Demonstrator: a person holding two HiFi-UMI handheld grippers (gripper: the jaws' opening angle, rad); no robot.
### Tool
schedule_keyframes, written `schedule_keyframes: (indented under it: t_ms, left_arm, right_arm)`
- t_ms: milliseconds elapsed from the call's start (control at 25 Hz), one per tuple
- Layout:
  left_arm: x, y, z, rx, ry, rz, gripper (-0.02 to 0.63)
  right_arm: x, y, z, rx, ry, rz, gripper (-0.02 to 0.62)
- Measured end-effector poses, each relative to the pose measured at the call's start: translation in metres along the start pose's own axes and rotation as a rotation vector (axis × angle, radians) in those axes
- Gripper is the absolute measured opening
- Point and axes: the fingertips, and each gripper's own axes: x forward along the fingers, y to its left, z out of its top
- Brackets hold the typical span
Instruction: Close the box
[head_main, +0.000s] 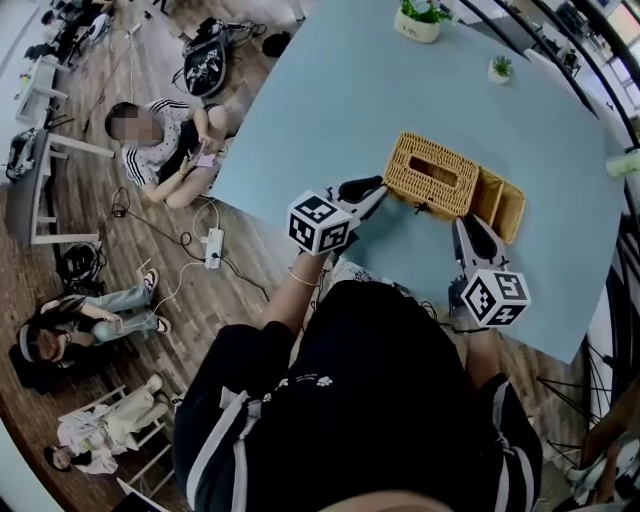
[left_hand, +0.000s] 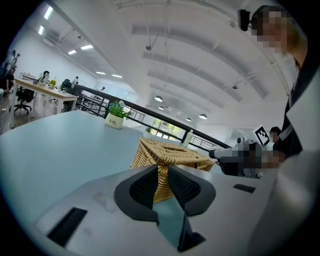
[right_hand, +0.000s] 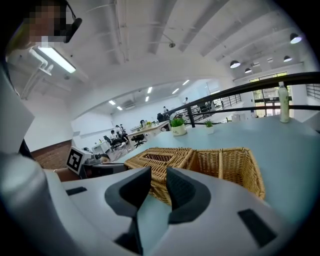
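The wicker box (head_main: 450, 185) sits toward the near right of the pale blue table (head_main: 320, 120), not yet closed. Its slotted lid (head_main: 432, 175) lies on the left, touching the open base (head_main: 502, 207) on the right. Whether the two are hinged I cannot tell. The left gripper (head_main: 378, 190) points at the lid's near left corner and the right gripper (head_main: 465, 225) at the box's near side. On each, the jaws stand slightly apart with nothing clamped between them, probably so the lid can be taken from both sides and swung over the base. Two potted plants (head_main: 420, 18) stand at the table's far edge. To the left, people sit on a wooden floor (head_main: 90, 230) by a power strip (head_main: 213, 247).
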Motion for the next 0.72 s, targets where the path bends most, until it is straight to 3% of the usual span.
schedule_keyframes:
  t_ms: [160, 480, 720]
  left_arm:
    - [-0.012, 0.003, -0.006, -0.001, 0.052, 0.003, 0.064]
    - [-0.040, 0.003, 0.002, -0.056, 0.047, -0.046, 0.064]
    - [-0.077, -0.006, 0.022, 0.011, -0.005, -0.028, 0.048]
  right_arm:
    - [-0.013, 0.009, 0.007, 0.011, -0.024, -0.046, 0.091]
    - [-0.013, 0.037, 0.026, 0.058, -0.088, -0.101, 0.062]
    - [-0.003, 0.064, 0.032, 0.057, -0.126, -0.074, 0.002]
